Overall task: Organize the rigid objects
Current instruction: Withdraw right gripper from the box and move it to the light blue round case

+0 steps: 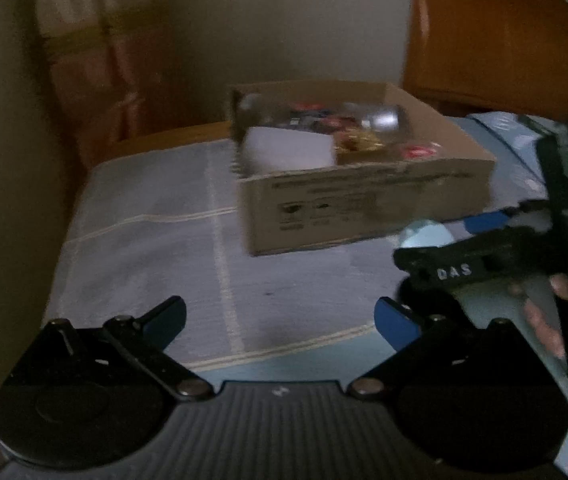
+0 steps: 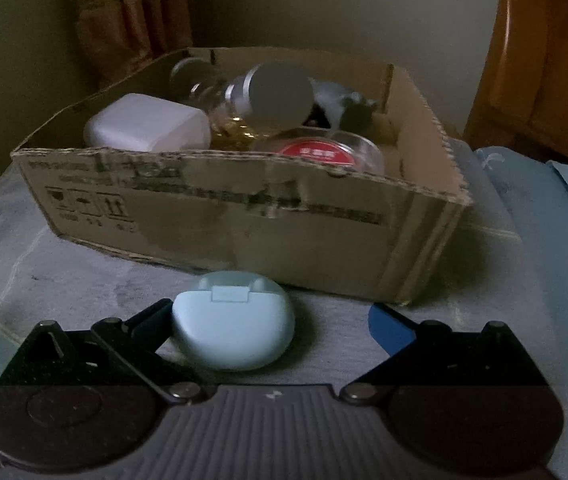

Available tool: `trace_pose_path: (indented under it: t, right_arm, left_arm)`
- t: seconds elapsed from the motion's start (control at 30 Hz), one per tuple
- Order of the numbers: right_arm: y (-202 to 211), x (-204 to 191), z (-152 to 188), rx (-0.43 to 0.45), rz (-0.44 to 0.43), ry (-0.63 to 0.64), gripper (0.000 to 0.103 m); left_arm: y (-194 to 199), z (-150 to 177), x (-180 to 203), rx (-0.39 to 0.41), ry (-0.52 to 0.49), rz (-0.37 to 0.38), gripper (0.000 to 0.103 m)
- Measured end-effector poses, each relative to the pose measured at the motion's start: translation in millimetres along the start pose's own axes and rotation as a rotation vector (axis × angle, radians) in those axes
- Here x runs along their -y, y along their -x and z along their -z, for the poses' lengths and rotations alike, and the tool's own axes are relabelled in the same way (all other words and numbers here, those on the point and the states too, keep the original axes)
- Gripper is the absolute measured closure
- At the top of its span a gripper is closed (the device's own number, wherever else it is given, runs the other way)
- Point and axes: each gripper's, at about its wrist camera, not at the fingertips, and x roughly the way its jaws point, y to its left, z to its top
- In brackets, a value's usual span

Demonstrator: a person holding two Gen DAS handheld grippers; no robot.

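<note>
A pale blue case (image 2: 232,322) is lying on the grey-blue bed cover (image 2: 363,344) just in front of the cardboard box (image 2: 244,224), between the fingers of the right gripper (image 2: 280,320). Those fingers are standing spread wide; the left one seems to be touching or nearly touching the case, though the dim light makes it hard to tell, while the blue-padded right one is sitting clear of it.

In the left wrist view the case (image 1: 423,236) is showing only as a small pale sliver, mostly hidden behind the right gripper (image 1: 439,264), which is cut off at the frame's right edge along with the fingertips (image 1: 539,320) of the person's hand. The left gripper (image 1: 280,320) is hovering over the bed cover (image 1: 164,240) with its fingers spread and nothing between them.

The cardboard box (image 1: 363,208) is blurred in the left wrist view, and its printed markings are unreadable in both views. Inside it, a white box (image 2: 148,124) is sitting at the left, a red-lidded clear container (image 2: 323,154) near the front wall, and a clear jar (image 2: 268,96) with a grey lid lying on its side behind them. Items further back are too dark and jumbled to identify. A wooden headboard (image 2: 543,60) is running off the right edge.
</note>
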Motion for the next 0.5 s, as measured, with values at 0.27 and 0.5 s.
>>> trace_pose_path:
  t: [0.27,0.5]
  right_arm:
    - [4,27,2,-0.042,-0.015,0.004,0.0]
    - [2,32,-2,-0.069,-0.054,0.044,0.0]
  left_arm:
    - [-15,7,33,-0.019,-0.174,0.168,0.003]
    - [-30,19,69,-0.042,-0.371,0.314,0.003]
